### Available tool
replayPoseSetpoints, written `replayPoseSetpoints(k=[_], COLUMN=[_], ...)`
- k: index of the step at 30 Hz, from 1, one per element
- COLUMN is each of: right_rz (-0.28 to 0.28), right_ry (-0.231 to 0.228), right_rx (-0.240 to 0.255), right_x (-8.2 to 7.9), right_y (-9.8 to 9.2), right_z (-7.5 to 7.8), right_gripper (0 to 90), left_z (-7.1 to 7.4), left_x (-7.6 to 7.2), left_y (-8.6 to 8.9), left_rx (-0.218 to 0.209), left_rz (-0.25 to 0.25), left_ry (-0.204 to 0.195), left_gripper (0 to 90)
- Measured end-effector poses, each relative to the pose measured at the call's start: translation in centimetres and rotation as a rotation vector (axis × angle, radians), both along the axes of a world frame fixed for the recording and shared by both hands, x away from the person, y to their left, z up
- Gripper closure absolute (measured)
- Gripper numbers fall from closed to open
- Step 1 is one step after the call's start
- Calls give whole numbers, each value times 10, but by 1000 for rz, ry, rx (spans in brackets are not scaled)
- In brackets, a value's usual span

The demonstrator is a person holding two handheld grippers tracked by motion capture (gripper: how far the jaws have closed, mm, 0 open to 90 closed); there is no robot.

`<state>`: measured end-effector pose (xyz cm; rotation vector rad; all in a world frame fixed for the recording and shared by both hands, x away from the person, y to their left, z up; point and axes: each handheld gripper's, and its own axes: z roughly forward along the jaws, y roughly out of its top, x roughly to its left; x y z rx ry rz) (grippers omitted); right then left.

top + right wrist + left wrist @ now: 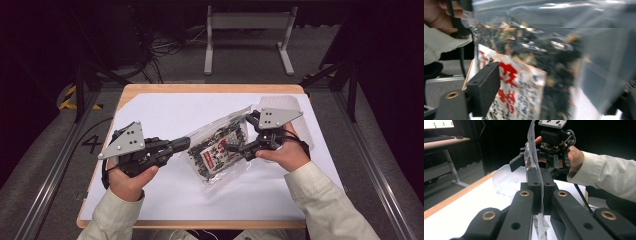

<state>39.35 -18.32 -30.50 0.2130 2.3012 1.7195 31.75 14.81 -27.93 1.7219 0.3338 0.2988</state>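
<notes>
A clear plastic bag (220,147) of dark dried bits with a red-and-white printed label hangs above the middle of the table between both grippers. My left gripper (184,144) is shut on the bag's clear left edge; in the left gripper view the film (533,157) stands edge-on, pinched between the jaws (541,185). My right gripper (239,148) is at the bag's right side, its jaws spread wide on either side of it. Seen from the right gripper view, the bag (536,75) hangs very close, with one jaw at the lower left.
A white sheet (165,112) covers the wooden table. A clear plastic tray (287,107) stands at the back right, also visible behind the bag in the left gripper view (506,180). Metal frame legs stand on the floor beyond the table.
</notes>
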Motion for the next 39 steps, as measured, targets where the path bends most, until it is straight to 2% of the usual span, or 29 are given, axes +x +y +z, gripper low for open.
replayPoseSetpoints(k=[5, 9, 13, 17, 19, 25, 26, 27, 30, 31, 34, 37, 39], right_rz=[34, 58, 95, 121, 149, 165, 165, 161, 152, 147, 134, 120, 109], right_ry=[-3, -12, 14, 19, 35, 56, 56, 60, 56, 53, 53, 52, 50], right_rx=[-57, -99, -99, -106, -113, -121, -121, -120, -122, -122, -116, -113, -113], right_x=[-4, -6, -9, -13, -16, -18, -18, -18, -18, -19, -19, -19, -19], right_y=[5, 0, -3, -3, -2, 0, 0, -1, -2, -3, -6, -9, -11], right_z=[0, 2, 3, 4, 4, 4, 4, 4, 5, 5, 6, 8, 9], right_gripper=[293, 502, 624, 691, 739, 761, 761, 762, 763, 763, 763, 763, 762], left_z=[0, 1, 1, 1, 0, -2, -2, -2, -4, -4, -5, -6, -8], left_x=[-1, 0, 0, 0, 1, 5, 5, 8, 9, 10, 12, 14, 14], left_y=[2, 6, 5, 7, 9, 12, 12, 12, 11, 11, 10, 10, 12], left_rx=[-8, -23, -30, -34, -45, -64, -64, -72, -79, -73, -67, -42, -32], left_rz=[15, 27, 37, 73, 83, 83, 83, 72, 84, 84, 115, 138, 142], left_ry=[-11, -14, -15, -29, -22, -3, -3, 2, -1, 3, -6, -21, -25], left_gripper=[898, 898, 897, 896, 894, 868, 849, 805, 662, 662, 481, 393, 374])
